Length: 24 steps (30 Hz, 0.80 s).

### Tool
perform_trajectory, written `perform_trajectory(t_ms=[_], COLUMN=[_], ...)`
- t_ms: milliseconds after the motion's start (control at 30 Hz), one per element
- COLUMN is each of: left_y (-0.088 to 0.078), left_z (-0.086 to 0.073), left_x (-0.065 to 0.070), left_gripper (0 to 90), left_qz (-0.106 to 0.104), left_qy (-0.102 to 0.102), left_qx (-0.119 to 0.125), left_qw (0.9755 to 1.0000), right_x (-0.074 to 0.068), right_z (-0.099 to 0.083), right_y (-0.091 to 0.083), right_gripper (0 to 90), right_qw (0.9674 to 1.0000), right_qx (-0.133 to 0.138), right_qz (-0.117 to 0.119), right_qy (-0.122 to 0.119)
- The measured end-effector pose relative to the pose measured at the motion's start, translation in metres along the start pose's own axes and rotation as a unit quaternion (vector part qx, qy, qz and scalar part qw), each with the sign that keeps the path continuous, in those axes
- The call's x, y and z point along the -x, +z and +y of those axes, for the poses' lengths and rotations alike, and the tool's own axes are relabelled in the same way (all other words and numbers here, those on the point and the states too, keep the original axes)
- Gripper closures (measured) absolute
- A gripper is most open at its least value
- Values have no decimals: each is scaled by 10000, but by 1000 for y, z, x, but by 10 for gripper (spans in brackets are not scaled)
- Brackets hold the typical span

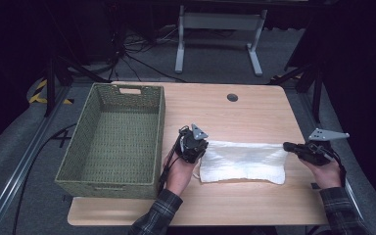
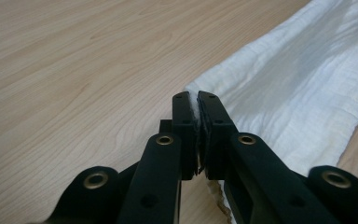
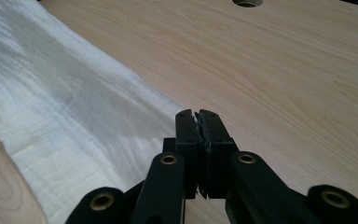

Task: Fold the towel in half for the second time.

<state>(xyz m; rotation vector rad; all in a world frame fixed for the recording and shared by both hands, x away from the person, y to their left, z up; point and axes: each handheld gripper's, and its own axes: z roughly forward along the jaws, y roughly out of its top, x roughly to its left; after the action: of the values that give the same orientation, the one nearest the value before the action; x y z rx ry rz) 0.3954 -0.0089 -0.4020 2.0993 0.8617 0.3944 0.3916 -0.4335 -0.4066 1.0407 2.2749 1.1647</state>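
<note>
Left gripper [image 1: 199, 148], high view: jaws pinched together on the left far corner of the cloth [image 1: 245, 161]. Right gripper [image 1: 290, 146], same view: jaws likewise clamped on the right far corner. Cloth is white, folded into a wide band, stretched taut along its far edge between the 2 grippers; its near edge sags and rests on the table [image 1: 225, 112]. It lies at the near middle of the table, right of the basket [image 1: 115, 142], apart from it. Basket is green, woven, rectangular, at the table's left edge. A hand [image 1: 178, 174] in a plaid sleeve holds the left gripper; a second hand [image 1: 325, 172] holds the right.

Left gripper [image 2: 196, 100] view: 2 black jaws nearly meet, with a thin white fold of cloth [image 2: 303, 88] caught between the pads. Cloth runs away to the upper right, ribbed in fine lines, faintly yellowed near its lower edge. Table [image 2: 74, 70] is pale wood grain.

Right gripper [image 3: 197, 116] view: jaws closed to a slit, cloth [image 3: 51, 121] edge nipped between the tips. Cloth spreads to the left, crinkled, with a soft crease along its length. Table [image 3: 284, 70] lies bare to the right; a round cable hole [image 3: 247, 2] sits at the top edge.
</note>
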Motion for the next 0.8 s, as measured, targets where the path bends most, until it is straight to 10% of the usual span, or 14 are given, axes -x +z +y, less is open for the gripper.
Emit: perform_trajectory(t_ms=[267,567,800], left_y=[-4,-15,-18], left_z=[-19,-6,-22], left_x=[12,8,15], left_gripper=[854,839,846], left_qz=[-32,-92,-125], left_qy=[219,75,216], left_qx=[-197,175,102], left_qw=[9996,9998,9996], right_x=[-20,-11,-28], right_z=[-14,4,-17], right_y=[-10,-21,-17], right_gripper=[875,873,871], right_qw=[9999,9993,9997], right_qx=[-45,351,-8], right_qz=[101,-24,162], right_qy=[-107,-92,-158])
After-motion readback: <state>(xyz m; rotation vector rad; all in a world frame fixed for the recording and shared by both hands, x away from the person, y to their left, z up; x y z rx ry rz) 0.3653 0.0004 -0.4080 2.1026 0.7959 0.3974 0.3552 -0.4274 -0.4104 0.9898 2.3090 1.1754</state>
